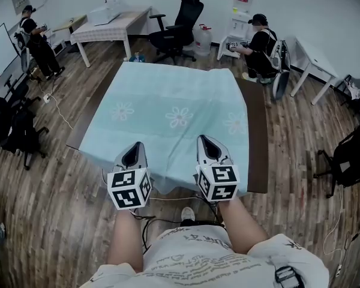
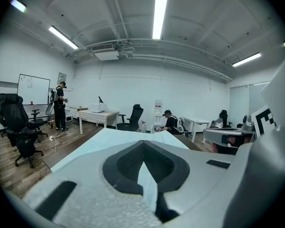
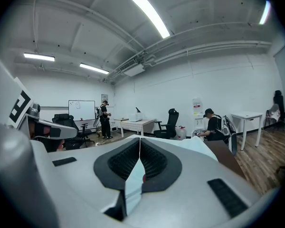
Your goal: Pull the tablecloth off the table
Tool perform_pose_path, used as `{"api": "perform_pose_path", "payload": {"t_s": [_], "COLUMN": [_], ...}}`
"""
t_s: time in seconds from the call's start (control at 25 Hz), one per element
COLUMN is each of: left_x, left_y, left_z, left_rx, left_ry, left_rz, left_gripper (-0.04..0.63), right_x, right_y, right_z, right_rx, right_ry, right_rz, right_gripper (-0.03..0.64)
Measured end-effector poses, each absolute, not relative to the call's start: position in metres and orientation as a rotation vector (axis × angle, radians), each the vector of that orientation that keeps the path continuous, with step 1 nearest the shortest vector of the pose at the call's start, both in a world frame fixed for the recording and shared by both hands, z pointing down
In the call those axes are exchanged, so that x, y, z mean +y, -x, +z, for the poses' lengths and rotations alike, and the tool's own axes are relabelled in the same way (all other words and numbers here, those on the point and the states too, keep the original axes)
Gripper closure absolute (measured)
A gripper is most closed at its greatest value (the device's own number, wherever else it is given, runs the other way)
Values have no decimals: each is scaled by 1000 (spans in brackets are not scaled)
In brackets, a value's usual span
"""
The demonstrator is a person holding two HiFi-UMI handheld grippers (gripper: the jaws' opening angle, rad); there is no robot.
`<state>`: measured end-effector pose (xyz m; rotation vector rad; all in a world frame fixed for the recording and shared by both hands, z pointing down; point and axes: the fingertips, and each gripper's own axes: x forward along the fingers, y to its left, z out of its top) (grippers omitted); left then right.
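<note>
A light-blue tablecloth (image 1: 174, 113) with pale flower prints covers a brown table (image 1: 260, 138), whose top shows along both long sides. My left gripper (image 1: 134, 146) and right gripper (image 1: 204, 139) are both at the cloth's near edge, side by side. In the left gripper view the left gripper (image 2: 143, 142) is shut, with a fold of the tablecloth (image 2: 148, 184) pinched between its black pads. The right gripper (image 3: 139, 139) is likewise shut on a fold of the tablecloth (image 3: 132, 179). The cloth lies flat beyond the jaws in both gripper views.
A black office chair (image 1: 179, 26) and a water jug (image 1: 202, 39) stand past the table's far end. A person (image 1: 259, 45) crouches at the back right, another person (image 1: 38, 42) stands at the back left. White desks (image 1: 108, 27) (image 1: 315, 62), black chairs (image 1: 18, 131) and floor cables (image 1: 59, 110) surround the table.
</note>
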<state>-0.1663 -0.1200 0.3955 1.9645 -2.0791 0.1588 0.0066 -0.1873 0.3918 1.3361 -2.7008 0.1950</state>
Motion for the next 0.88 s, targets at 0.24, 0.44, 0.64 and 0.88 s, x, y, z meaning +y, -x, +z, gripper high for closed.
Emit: {"api": "perform_pose_path", "payload": {"t_s": [0.24, 0.44, 0.64, 0.88], "left_x": [-182, -213, -230, -255], "left_y": [171, 185, 200, 249], "left_z": [401, 411, 431, 464], "left_rx": [-2094, -2120, -2126, -2169], "left_ry": [-1947, -1870, -1821, -1741], "left_rz": [218, 239, 298, 432], "left_gripper": [583, 583, 583, 583], "right_x": [-252, -295, -319, -349], "right_y": [-3, -3, -4, -2], "right_z": [405, 415, 429, 451], "right_rx": [-2692, -2682, -2647, -2577], "right_ry": [-1303, -1288, -1292, -1321], "right_rz": [246, 273, 301, 318], "right_gripper": [603, 603, 603, 603]}}
